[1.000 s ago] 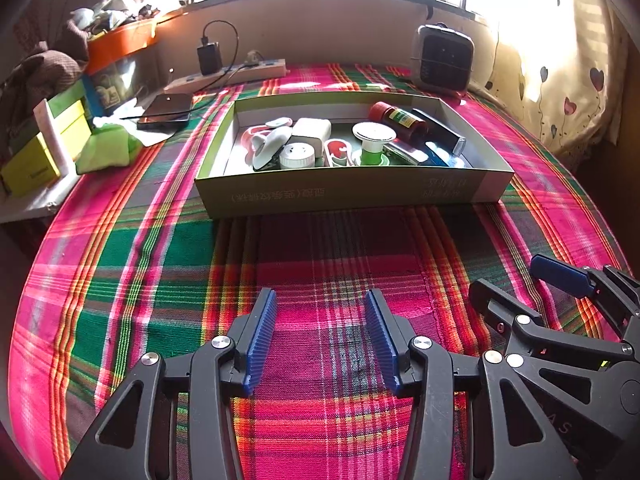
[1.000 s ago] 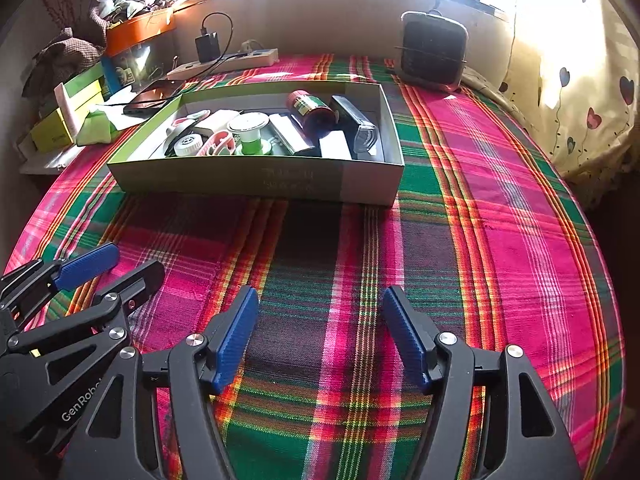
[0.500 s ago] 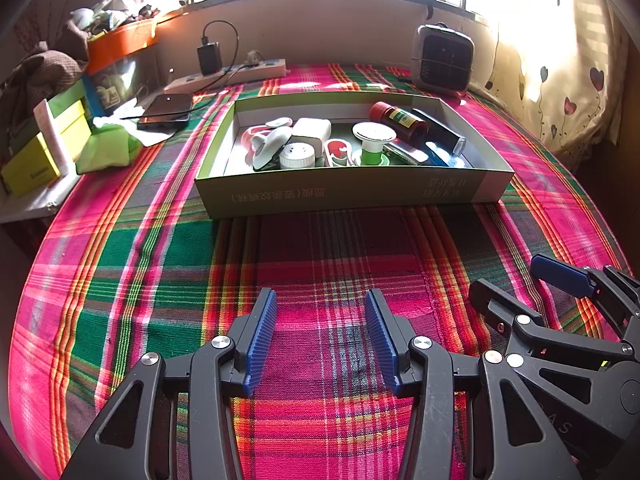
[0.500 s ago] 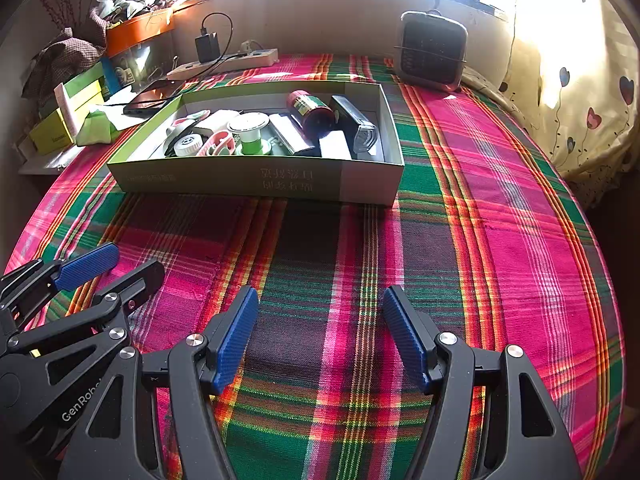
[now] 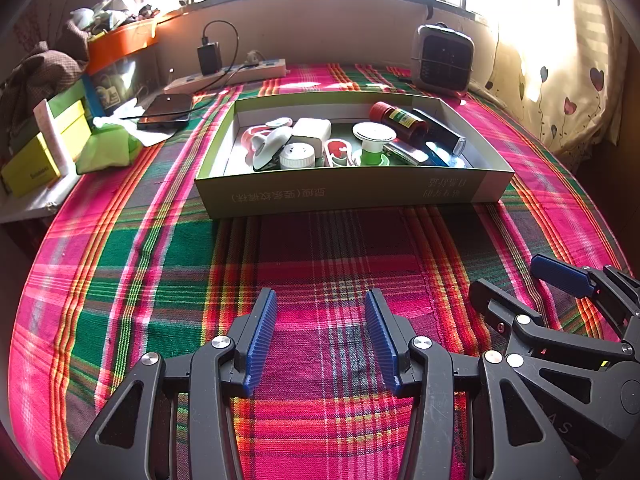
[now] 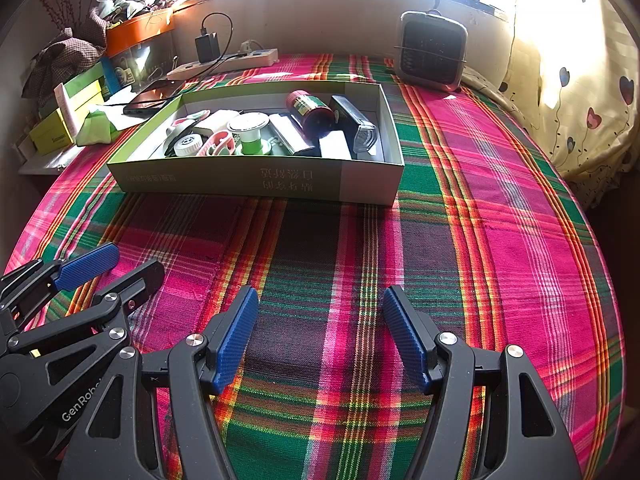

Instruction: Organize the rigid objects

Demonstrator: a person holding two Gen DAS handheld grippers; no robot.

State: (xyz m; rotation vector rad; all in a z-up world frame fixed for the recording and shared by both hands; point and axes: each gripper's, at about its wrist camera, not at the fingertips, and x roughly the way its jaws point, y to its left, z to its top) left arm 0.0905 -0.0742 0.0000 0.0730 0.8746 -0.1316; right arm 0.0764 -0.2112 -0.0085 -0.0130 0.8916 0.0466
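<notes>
Plaid bedcover [image 5: 168,264] before the green box [image 5: 352,194] stays bare; nothing has changed, left gripper [image 5: 320,316] and right gripper [image 6: 320,312] remain spread, empty.

the box's [image 5: 352,194] near wall hides the lower parts of its contents.

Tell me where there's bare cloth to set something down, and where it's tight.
Bare: the plaid cloth between the box and both open grippers, left gripper and right gripper, and the strip from box to curtain. Crowded: inside the box, and the corner by the phone and power strip.
</notes>
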